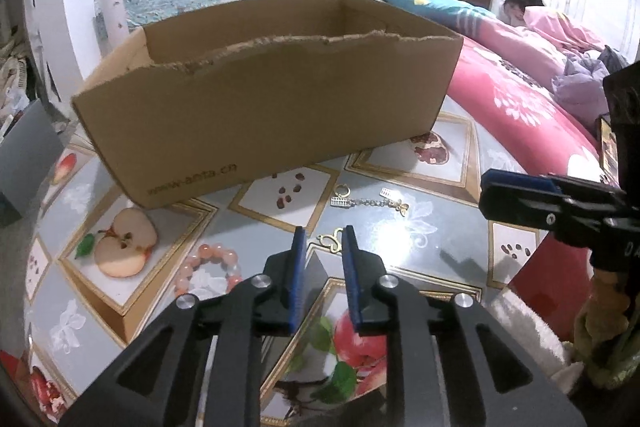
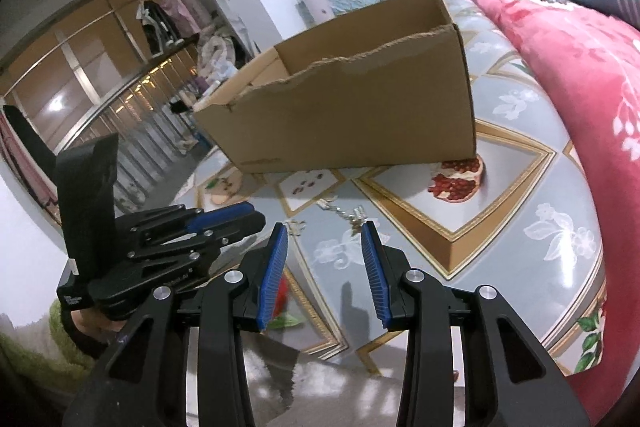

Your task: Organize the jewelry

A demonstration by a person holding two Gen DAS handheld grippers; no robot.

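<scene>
The table, with its glossy fruit-printed cover, fills the lower half of both views; the bed in red and pink bedding runs along the right edge. The cardboard box stands across the upper centre, its top open and its near wall torn low, which I judge makes it the place for the jewelry, easy to reach over. The right gripper sits at lower centre of its view, jaws spread wide and empty, aimed at the chain lying just in front of the box. The left gripper has a narrow gap between its pads and holds nothing; the gold clasp lies just past its tips, likely its next pick. The pink bead bracelet rests at lower left, beside that gripper.
</scene>
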